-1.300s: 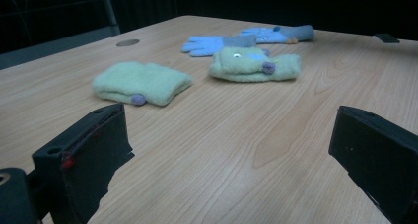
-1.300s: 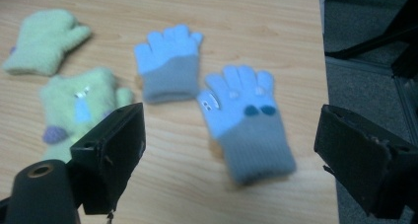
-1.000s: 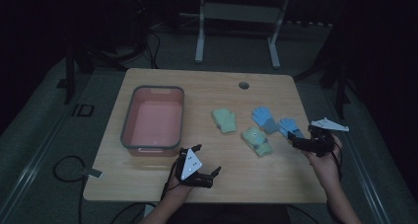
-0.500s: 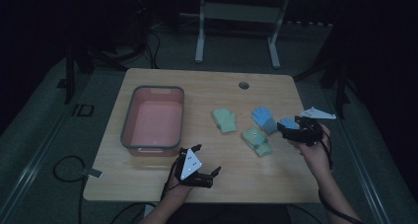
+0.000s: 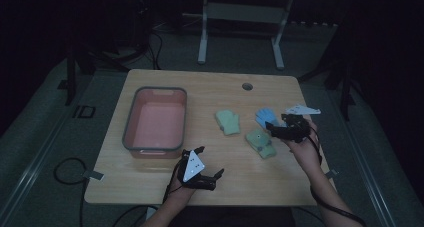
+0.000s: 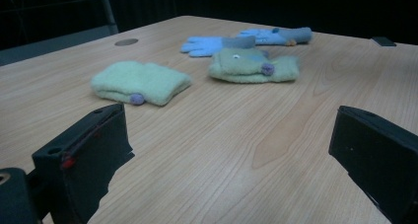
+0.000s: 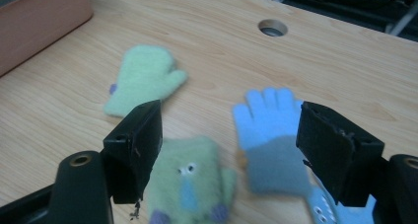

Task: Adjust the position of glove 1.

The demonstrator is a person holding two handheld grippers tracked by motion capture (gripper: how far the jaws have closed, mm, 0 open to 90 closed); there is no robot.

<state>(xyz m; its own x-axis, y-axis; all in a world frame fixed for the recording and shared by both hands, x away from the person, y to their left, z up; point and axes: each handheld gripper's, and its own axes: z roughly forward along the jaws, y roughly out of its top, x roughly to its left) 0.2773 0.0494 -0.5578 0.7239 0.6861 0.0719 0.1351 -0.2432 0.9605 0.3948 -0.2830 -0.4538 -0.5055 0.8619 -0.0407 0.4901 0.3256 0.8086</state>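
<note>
My right tool [image 5: 274, 129] hangs over the blue glove [image 7: 268, 130], which lies flat, fingers spread, grey at the cuff, just beside the green mitten with the eye [image 7: 190, 187] and on the far side of it from the pink tub [image 5: 155, 118]. The jaws have just been closing, still fairly wide, pressing on nothing. Risk: the left jaw sits over that mitten, so a descent could pinch both. My left tool [image 5: 209, 179] rests wide and empty near the tub on the surface [image 5: 210, 89].
</note>
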